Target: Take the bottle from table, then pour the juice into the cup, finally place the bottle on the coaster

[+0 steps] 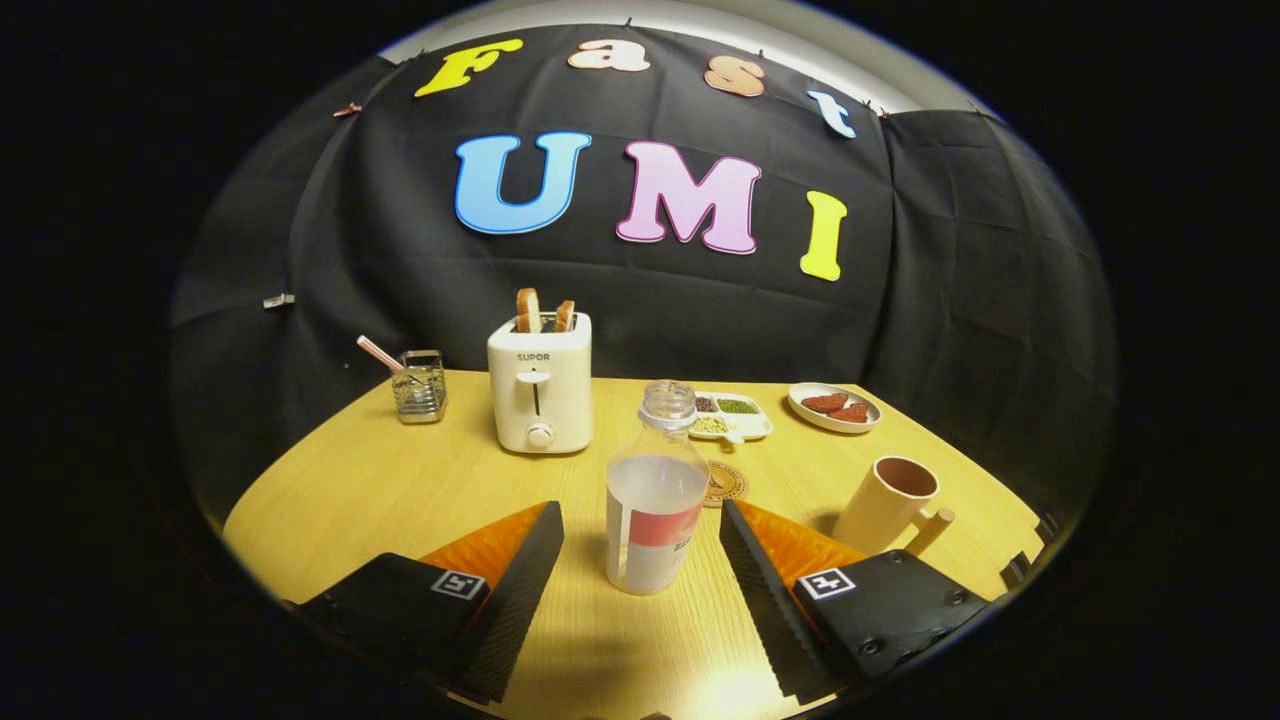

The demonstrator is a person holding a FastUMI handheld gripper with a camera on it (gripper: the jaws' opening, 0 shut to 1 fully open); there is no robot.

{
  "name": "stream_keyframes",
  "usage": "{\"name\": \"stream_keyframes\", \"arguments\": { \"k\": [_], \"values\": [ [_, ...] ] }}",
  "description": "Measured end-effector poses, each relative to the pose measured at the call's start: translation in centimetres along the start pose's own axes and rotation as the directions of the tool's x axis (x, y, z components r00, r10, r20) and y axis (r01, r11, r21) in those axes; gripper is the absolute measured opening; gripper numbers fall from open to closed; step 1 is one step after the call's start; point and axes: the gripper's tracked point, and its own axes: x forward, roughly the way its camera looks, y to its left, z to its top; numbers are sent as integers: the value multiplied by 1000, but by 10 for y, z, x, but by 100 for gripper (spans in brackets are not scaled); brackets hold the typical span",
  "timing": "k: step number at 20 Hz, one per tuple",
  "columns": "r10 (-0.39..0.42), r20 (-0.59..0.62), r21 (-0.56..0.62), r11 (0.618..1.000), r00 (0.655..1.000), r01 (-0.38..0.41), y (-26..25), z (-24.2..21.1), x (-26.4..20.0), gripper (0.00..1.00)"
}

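A clear plastic bottle, uncapped and a little over half full of pale, cloudy liquid, stands upright on a yellow wooden table, its wrap label white with a red band. The gripper is spread wide, its two ribbed black fingers flanking the bottle with a gap on either side, neither touching it. Just behind the bottle lies a round coaster, partly hidden by it. A tan cup with a side handle stands beside the right finger, apart from the bottle. Further back, a white toaster holds two browned slices of bread and carries the brand word "SUPOR" on its front. To one side of it sits a glass jar with a striped straw; to the other, a divided white tray of seeds or grains and a small plate of reddish pieces. Black cloth drapes the booth wall behind the table. The bottle label's small print is too fine to read.
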Motion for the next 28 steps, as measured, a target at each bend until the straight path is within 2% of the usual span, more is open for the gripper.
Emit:
{"name": "stream_keyframes", "arguments": {
  "k": [5, 10, 16, 17, 19, 23, 25, 28],
  "values": [
    [-43, -3, -36, 998, 999, 42, -1, -4, 26, 97],
    [-74, -13, -24, 997, 997, 73, -1, -12, 54, 97],
    [-77, -30, -50, 996, 997, 75, 0, -22, 82, 97],
    [-81, -23, -46, 996, 996, 79, -1, -20, 85, 95],
    [-87, -28, -28, 996, 996, 87, -1, -21, 87, 85],
    [-88, -41, -6, 996, 995, 87, -4, -22, 88, 82],
    [-53, -43, -18, 998, 998, 52, -4, -23, 84, 78],
    [-14, -64, 6, 1000, 998, 15, -6, -26, 86, 76]
  ]
}}
